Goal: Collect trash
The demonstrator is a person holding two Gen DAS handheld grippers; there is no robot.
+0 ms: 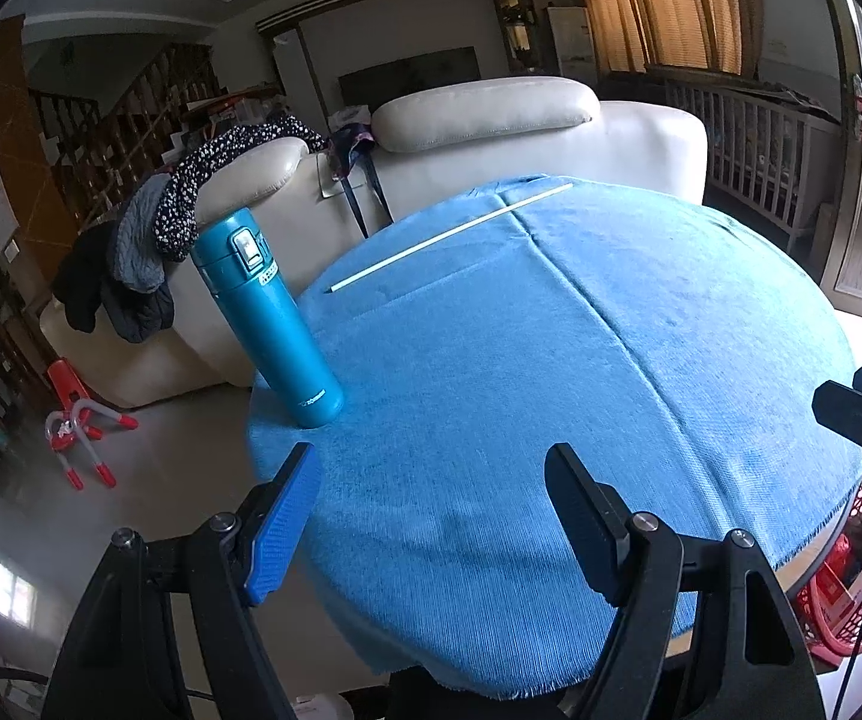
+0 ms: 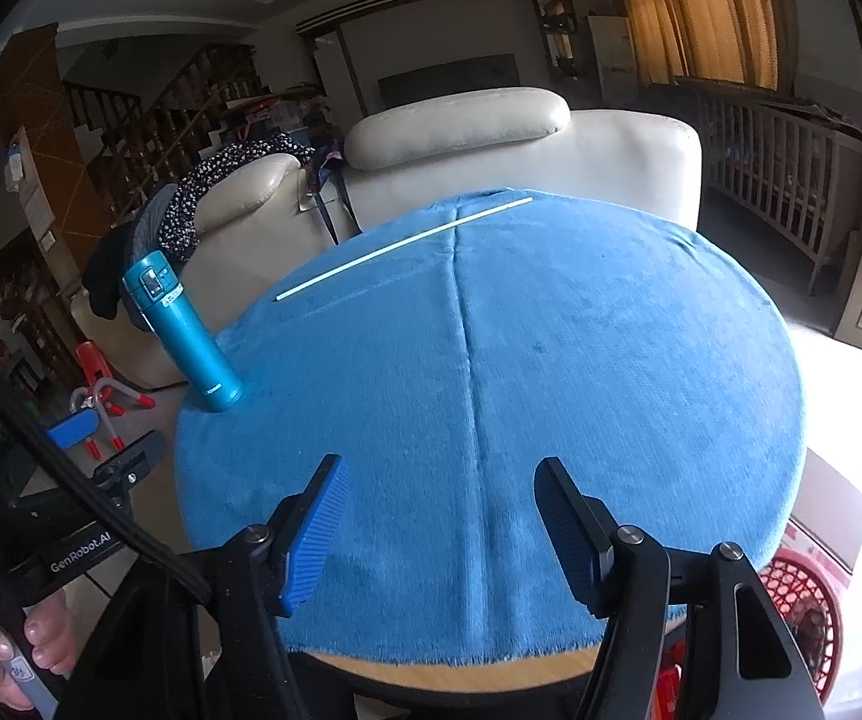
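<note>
A round table [image 2: 701, 360] draped in a blue fuzzy cloth is shown. A thin white plastic straw [image 1: 449, 236], judged to be the trash, lies near the far edge. A tall teal insulated bottle [image 1: 266, 315] stands at the left edge. Both the left hand-held gripper [image 1: 431, 531] and the right hand-held gripper [image 2: 440, 531] are held released and empty over the near edge, ready for reaching. A red mesh basket [image 2: 806, 606] is seen below the right edge, probably for trash.
</note>
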